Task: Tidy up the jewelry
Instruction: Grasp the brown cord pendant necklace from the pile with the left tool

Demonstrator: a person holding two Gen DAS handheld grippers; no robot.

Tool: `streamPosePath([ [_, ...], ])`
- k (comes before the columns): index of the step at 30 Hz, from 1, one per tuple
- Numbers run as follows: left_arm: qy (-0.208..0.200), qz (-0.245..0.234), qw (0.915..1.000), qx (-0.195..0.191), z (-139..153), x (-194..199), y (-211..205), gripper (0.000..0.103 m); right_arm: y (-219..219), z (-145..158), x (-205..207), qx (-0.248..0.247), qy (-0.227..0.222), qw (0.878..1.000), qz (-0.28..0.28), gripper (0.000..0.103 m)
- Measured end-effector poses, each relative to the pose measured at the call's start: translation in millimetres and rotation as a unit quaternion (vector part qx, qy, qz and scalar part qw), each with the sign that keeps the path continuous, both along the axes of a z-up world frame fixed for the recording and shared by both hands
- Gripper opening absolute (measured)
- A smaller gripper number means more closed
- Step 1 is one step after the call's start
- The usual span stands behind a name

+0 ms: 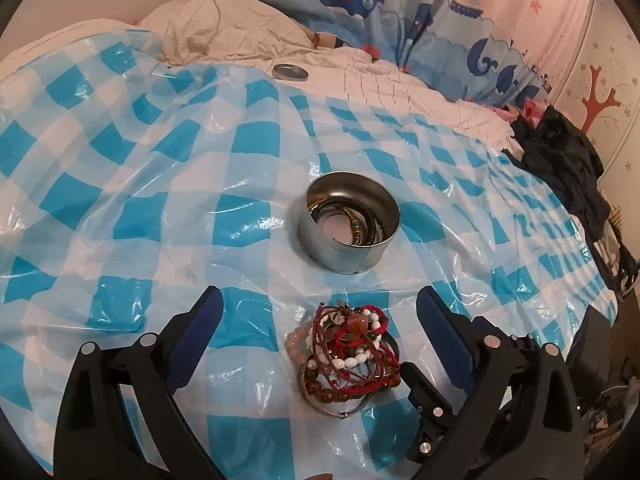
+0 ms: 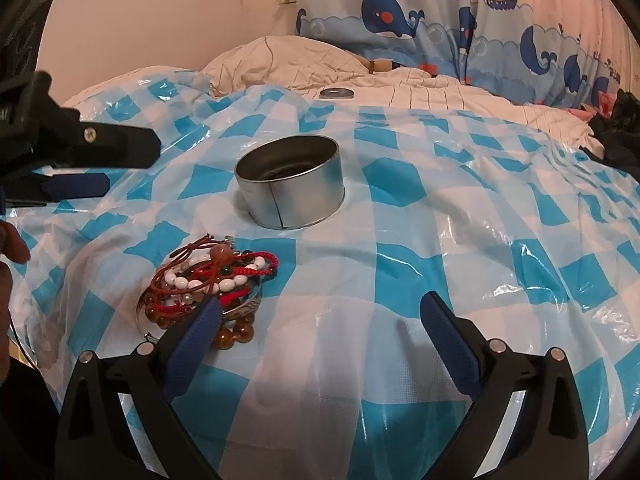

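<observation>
A pile of bracelets [image 1: 346,354], red cords and white and brown beads, lies on the blue-and-white checked plastic sheet [image 1: 160,184]. My left gripper [image 1: 320,300] is open, its fingers on either side of the pile and just above it. A round metal tin [image 1: 349,222] stands beyond, with several bracelets inside. In the right wrist view the pile [image 2: 208,284] lies at the left and the tin [image 2: 292,184] behind it. My right gripper [image 2: 320,304] is open and empty, its left finger [image 2: 200,332] over the pile's near edge.
The tin's lid [image 1: 291,71] lies on the white quilt at the back. A pillow [image 1: 224,28] and whale-print curtain [image 1: 400,8] are behind. Dark clothes [image 1: 568,160] lie at the bed's right edge. The left gripper [image 2: 72,148] shows at the left of the right wrist view.
</observation>
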State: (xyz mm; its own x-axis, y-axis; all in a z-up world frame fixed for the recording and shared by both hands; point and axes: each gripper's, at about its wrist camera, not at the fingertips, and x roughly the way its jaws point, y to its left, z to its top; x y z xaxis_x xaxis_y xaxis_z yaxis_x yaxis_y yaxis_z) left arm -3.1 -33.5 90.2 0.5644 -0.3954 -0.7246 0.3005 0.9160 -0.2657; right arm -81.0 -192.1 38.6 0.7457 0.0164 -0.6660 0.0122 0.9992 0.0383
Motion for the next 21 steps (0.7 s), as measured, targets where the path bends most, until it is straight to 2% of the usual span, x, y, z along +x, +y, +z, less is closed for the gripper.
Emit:
streamPosePath([
  [5, 0.000, -0.011, 0.9998, 0.017, -5.6, 1.5, -11.5, 0.094, -4.0, -2.3, 2.7, 0.008, 0.008, 1.000, -0.003, 0.095],
  [8, 0.005, -0.018, 0.9998, 0.012, -7.1, 2.9, -11.9, 0.094, -4.9, -2.5, 3.8, 0.010, 0.010, 1.000, -0.003, 0.095],
  [13, 0.021, -0.029, 0.9989, -0.031, -7.6, 7.4, 4.8, 0.094, -4.7, -0.6, 3.7, 0.011, 0.005, 1.000, -0.003, 0.095],
  [21, 0.043, 0.014, 0.9953, -0.086, -16.8, 21.0, 55.3, 0.094, -9.5, 3.4, 6.2, 0.020, 0.013, 1.000, -0.009, 0.095],
])
